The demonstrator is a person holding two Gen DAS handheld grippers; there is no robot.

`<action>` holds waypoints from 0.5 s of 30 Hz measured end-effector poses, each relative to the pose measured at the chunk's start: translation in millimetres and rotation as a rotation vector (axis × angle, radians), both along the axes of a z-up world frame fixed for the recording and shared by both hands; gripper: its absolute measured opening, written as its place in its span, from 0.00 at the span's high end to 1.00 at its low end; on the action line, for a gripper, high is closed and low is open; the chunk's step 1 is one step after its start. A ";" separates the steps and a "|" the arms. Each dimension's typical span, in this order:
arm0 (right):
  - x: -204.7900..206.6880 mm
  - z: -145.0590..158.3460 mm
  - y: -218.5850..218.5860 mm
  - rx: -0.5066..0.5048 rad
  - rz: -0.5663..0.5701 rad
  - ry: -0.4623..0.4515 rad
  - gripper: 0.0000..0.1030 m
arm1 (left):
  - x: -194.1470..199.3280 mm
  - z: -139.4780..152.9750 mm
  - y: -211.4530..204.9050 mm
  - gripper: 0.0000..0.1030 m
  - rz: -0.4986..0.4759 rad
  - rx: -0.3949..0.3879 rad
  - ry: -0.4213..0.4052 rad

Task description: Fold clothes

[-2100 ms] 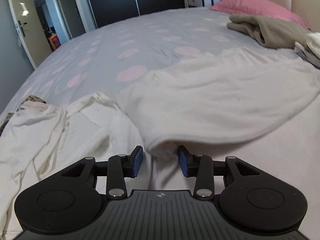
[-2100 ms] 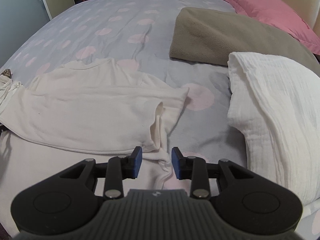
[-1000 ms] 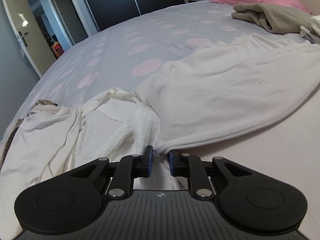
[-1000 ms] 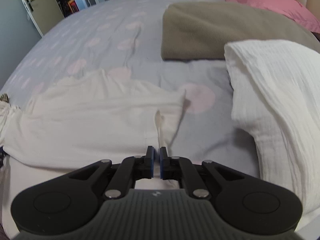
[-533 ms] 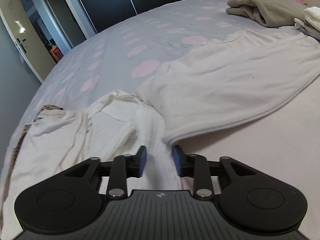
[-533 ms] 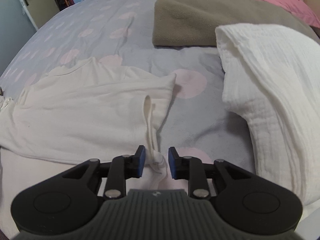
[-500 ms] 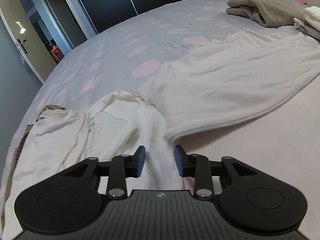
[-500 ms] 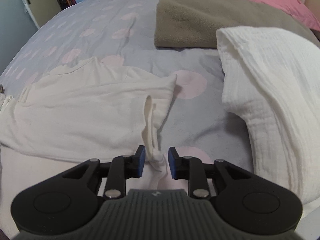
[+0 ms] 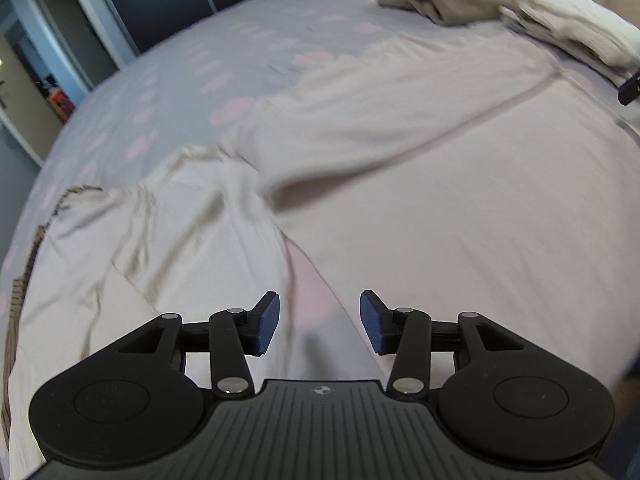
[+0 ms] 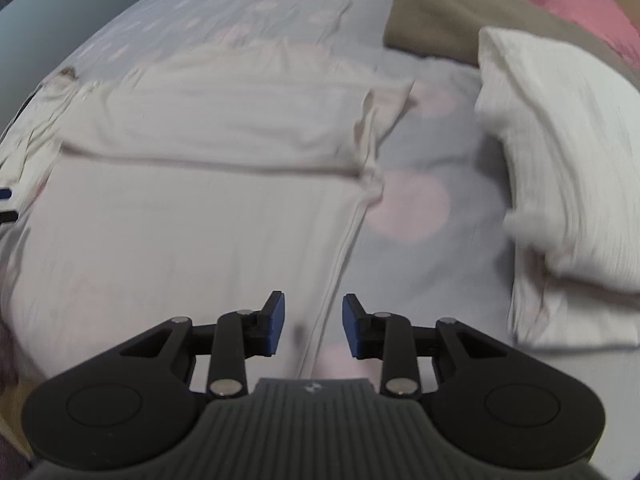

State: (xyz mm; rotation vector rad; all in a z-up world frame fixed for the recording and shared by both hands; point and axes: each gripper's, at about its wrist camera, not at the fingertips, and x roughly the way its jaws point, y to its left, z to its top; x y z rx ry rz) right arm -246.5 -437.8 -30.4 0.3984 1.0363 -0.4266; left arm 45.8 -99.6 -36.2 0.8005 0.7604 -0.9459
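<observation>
Across the dotted bed (image 10: pixel 224 4), both grippers, left (image 9: pixel 319 322) and right (image 10: pixel 313 324), had let go, fingers apart, and pulled back; the cream garment (image 10: pixel 192 216) apparently lay folded over once.

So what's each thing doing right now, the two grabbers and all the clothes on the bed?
Left gripper: open, holding nothing.
Right gripper: open, holding nothing.
Cream garment: lying on the bed, top part folded over.
Crumpled white garment: unfolded, rumpled.
White cloth: folded.
Brown blanket: folded.
</observation>
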 end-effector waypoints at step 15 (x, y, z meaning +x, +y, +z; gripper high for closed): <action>-31.2 -26.2 54.9 0.101 0.121 0.209 0.56 | -57.0 -22.0 27.8 0.58 -0.037 0.204 0.228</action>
